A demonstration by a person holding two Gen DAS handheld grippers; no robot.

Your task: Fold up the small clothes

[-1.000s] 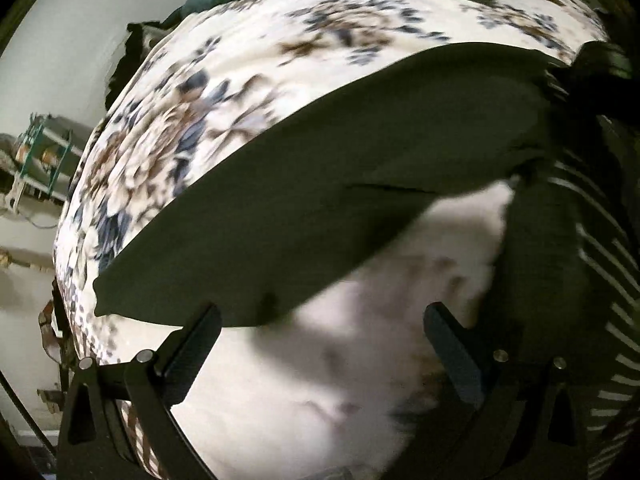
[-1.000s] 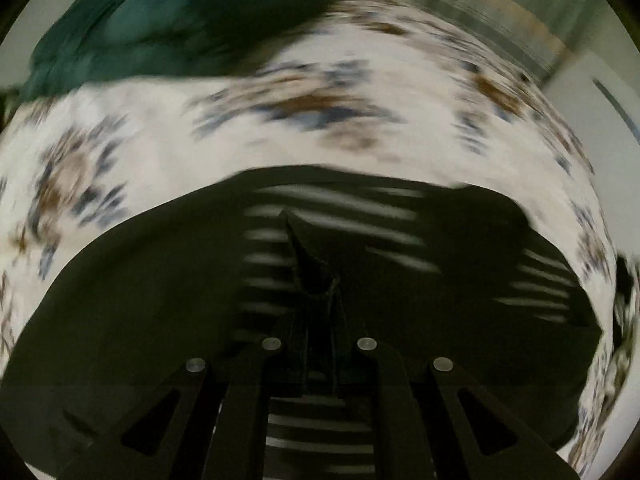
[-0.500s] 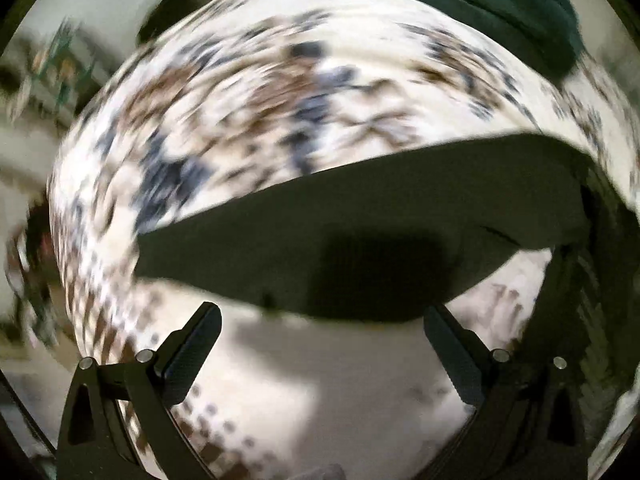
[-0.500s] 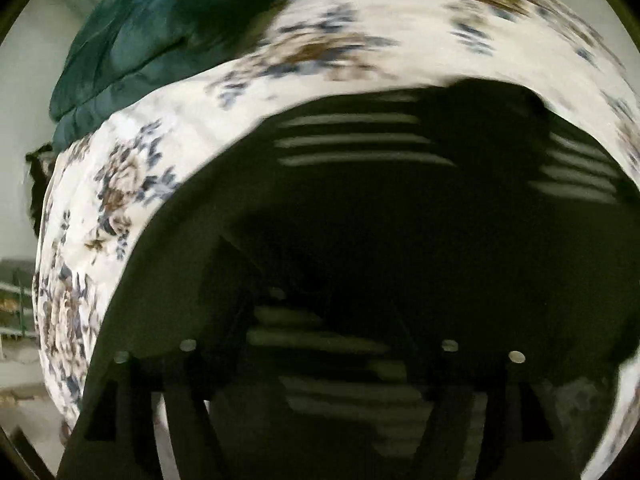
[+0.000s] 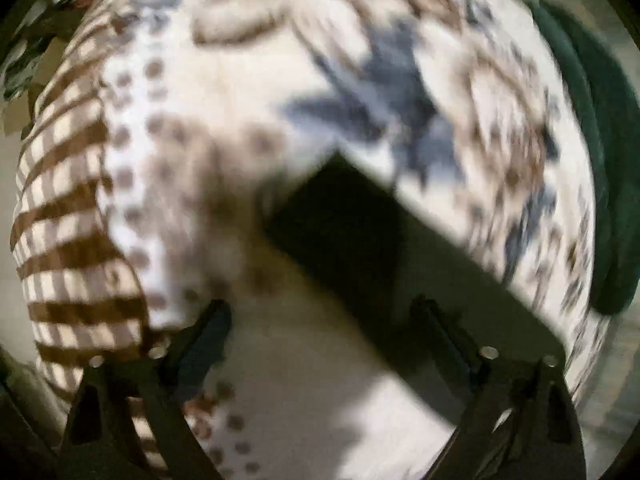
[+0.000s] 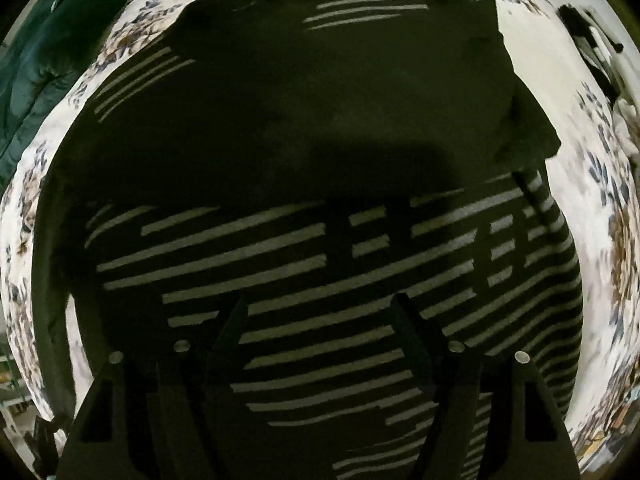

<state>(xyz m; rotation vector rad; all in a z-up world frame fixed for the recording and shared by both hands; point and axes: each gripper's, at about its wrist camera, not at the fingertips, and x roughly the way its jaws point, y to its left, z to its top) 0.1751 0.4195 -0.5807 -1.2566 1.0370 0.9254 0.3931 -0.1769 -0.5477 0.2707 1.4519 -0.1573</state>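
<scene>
garment: dark striped garment (image 6: pixel 320 128) lies flat on floral bedspread (image 5: pixel 240 92) | left gripper (image 5: pixel 320 312): jaws apart, empty, at garment's corner | right gripper (image 6: pixel 320 308): jaws apart, empty, over garment's stripes | advice: pinch one layer at an edge, fold evenly (left view blurred)

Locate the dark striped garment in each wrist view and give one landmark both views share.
Left wrist: dark striped garment, blurred, only a plain dark corner, centre to lower right.
Right wrist: fills most of the frame, white stripes across its lower half.
Shared landmark: floral bedspread beneath it.
</scene>
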